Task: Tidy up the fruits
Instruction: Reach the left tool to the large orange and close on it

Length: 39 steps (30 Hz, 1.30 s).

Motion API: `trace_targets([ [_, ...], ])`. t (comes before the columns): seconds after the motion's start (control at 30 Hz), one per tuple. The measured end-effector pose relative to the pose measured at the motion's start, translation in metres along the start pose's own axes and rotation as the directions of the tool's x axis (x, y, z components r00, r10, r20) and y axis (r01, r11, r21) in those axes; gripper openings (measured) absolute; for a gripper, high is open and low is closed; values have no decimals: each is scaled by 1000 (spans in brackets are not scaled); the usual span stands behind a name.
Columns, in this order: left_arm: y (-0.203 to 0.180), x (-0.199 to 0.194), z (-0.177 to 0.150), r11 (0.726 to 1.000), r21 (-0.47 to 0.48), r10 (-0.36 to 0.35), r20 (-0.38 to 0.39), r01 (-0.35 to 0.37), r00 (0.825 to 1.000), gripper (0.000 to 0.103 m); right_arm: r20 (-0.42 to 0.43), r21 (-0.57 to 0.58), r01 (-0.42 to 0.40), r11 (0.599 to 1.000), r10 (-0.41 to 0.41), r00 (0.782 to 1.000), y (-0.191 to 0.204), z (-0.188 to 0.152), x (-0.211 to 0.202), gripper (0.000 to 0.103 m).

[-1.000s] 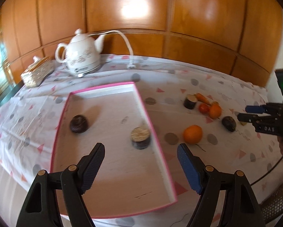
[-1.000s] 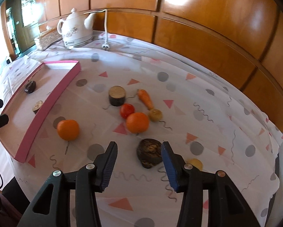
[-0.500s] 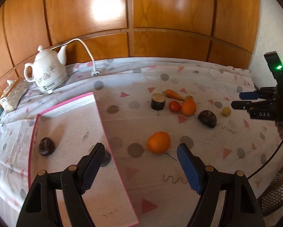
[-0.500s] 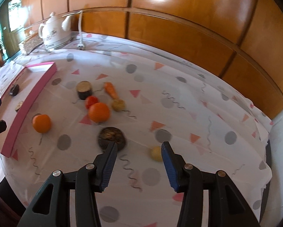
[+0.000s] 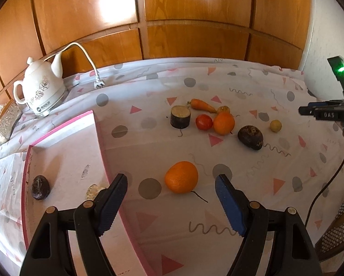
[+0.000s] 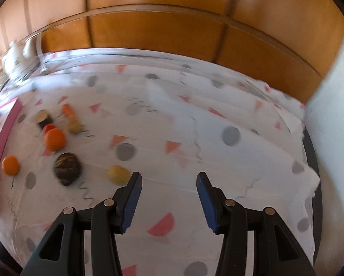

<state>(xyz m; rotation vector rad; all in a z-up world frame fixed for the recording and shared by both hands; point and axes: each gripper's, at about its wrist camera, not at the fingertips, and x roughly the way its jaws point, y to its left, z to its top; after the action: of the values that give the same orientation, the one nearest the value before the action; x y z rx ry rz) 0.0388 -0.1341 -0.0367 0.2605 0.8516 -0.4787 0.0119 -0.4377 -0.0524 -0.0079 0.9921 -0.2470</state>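
Change since earlier frames: both views swung rightward across the table; pink tray (image 5: 96, 124) now at left edge of left wrist view, near orange (image 5: 181, 177) now between the left fingers' line of sight; dark round fruit (image 6: 67, 168) gone from between the right fingers to their left.
Left gripper (image 5: 171, 203): jaws wide apart, empty, touching nothing; held above the tablecloth (image 5: 241, 87), near orange just beyond the tips.
Right gripper (image 6: 168, 203): jaws moderately apart, empty; only bare cloth between them; small yellow fruit (image 6: 118, 174) just left of the left finger.
Writing: "DAS" readable on the right gripper's body in left wrist view; dark logo on the white kettle (image 5: 41, 89), unreadable.
Count, on cloth: two oranges (second orange (image 5: 224, 123)); one red tomato (image 5: 204, 122); one carrot (image 5: 201, 105); one dark cut cylinder (image 5: 180, 116); one dark round fruit; two small yellowish fruits (second yellowish fruit (image 5: 223, 109), behind the second orange).
Count, in tray: one dark fruit (image 5: 40, 187); one pale-topped piece (image 5: 92, 191), partly hidden by the left finger, probably a cut cylinder.
Other items: one kettle with loose white cord and plug (image 5: 97, 84); one patterned box (image 5: 5, 124) at far left.
View quality: right wrist view motion-blurred; far-left items there indistinct.
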Motion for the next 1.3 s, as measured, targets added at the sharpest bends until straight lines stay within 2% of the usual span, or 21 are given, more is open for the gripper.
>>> trace_targets([
  [0.2, -3, 15, 2, 1000, 21, -1, -33, 1, 999, 79, -61, 174, 66, 983, -56, 997, -40, -4, 7, 50],
  [0.3, -6, 24, 5, 999, 44, 3, -48, -1, 999, 77, -82, 287, 124, 950, -104, 991, -66, -7, 6, 50],
  [0.4, -6, 36, 6, 999, 48, 1, -75, 2, 997, 75, -86, 420, 164, 893, -142, 986, -98, -13, -1, 50],
  [0.6, -6, 55, 7, 997, 81, 9, -116, 1, 993, 68, -101, 668, 216, 713, -201, 974, -156, -35, -18, 50],
  [0.73, -7, 70, 4, 996, 84, -8, -162, 22, 987, 53, -95, 775, 219, 593, -233, 968, -185, -53, -31, 50],
  [0.77, -7, 71, 3, 996, 78, -22, -168, 36, 986, 48, -93, 790, 216, 573, -236, 967, -189, -56, -33, 50],
  [0.87, -11, 71, 4, 996, 82, -33, -165, 47, 986, 41, -88, 823, 202, 531, -233, 969, -197, -60, -33, 50],
  [0.93, -12, 71, 4, 996, 86, -25, -157, 39, 987, 40, -91, 829, 204, 521, -234, 968, -200, -59, -31, 50],
  [1.07, -12, 70, 4, 998, 58, -27, -134, 35, 991, 38, -99, 823, 207, 528, -226, 969, -201, -58, -28, 50],
  [1.3, -3, 39, 7, 994, -57, -96, -43, 94, 994, 38, -96, 815, 202, 543, -218, 971, -199, -58, -25, 50],
])
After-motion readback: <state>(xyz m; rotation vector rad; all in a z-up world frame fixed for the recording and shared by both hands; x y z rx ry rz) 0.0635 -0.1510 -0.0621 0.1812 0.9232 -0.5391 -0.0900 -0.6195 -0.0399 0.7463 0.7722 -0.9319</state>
